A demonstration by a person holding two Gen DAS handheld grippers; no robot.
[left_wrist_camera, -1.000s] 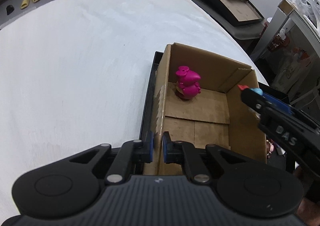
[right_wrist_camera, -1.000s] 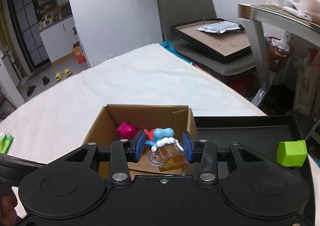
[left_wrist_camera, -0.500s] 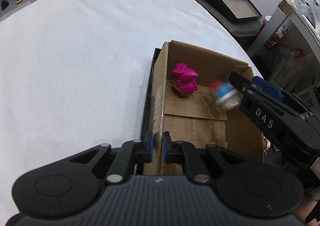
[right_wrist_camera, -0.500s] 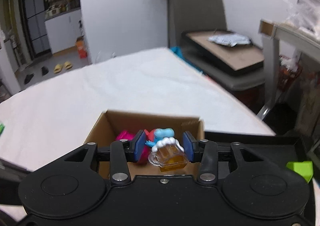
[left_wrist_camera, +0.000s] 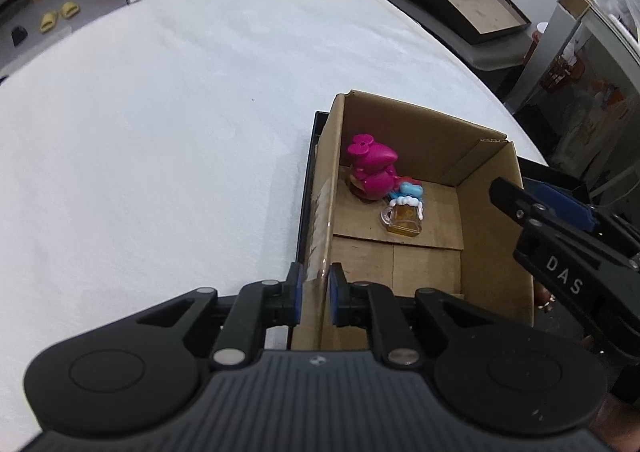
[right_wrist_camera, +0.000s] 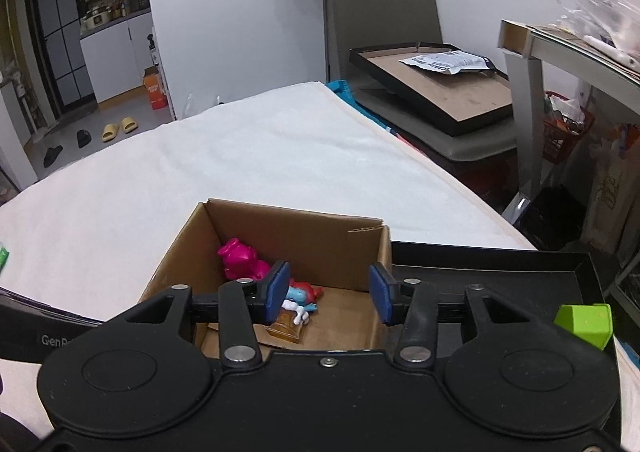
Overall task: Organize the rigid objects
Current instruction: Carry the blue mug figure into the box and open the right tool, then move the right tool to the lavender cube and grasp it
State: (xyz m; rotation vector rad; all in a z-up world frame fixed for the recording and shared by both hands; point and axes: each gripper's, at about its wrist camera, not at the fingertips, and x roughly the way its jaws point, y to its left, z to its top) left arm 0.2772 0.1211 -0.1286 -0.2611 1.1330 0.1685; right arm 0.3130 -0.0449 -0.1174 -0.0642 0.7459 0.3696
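An open cardboard box [left_wrist_camera: 492, 220] [right_wrist_camera: 320, 236] stands on a black tray on the white table. Inside lie a magenta toy [left_wrist_camera: 372, 172] [right_wrist_camera: 240, 258] and a blue figure with an amber beer mug [left_wrist_camera: 404, 212] [right_wrist_camera: 294, 312] beside it. My left gripper [left_wrist_camera: 314, 288] is shut on the box's left wall. My right gripper [right_wrist_camera: 328, 292] is open and empty above the box; it also shows in the left wrist view [left_wrist_camera: 536, 208] at the box's right wall.
A green cube [right_wrist_camera: 584, 324] lies on the black tray [right_wrist_camera: 500, 272] right of the box. The white tabletop [left_wrist_camera: 160, 132] spreads left and far. A framed board on a chair [right_wrist_camera: 440, 84] and shelving [right_wrist_camera: 560, 52] stand beyond the table's right edge.
My right gripper opened and let go of the blue figure with the mug, which now lies in the box next to the magenta toy. The left gripper kept its hold.
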